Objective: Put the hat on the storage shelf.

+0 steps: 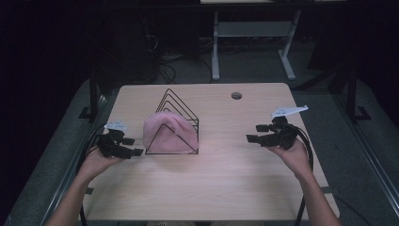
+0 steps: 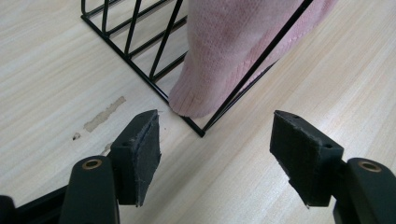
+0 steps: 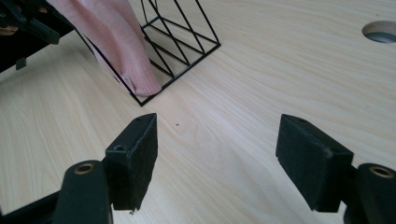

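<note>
A pink knitted cloth [image 1: 169,132] is tucked into a black wire rack [image 1: 171,153] standing left of the table's middle. In the left gripper view the cloth's [image 2: 224,46] hem rests on the wood inside the rack's [image 2: 135,66] near corner. My left gripper [image 1: 133,146] is just left of the rack, open and empty [image 2: 215,135], jaws aimed at that corner. At the table's right side my right gripper [image 1: 255,133] is open too, nothing between its jaws [image 3: 217,140]. It faces the rack [image 3: 187,69] and cloth [image 3: 116,37] across bare wood.
The light wooden table [image 1: 226,179] has a round cable hole [image 1: 236,95] at its back right, also in the right gripper view [image 3: 380,31]. A pale scuff [image 2: 105,114] marks the wood by the rack. A desk frame stands on the dark floor behind.
</note>
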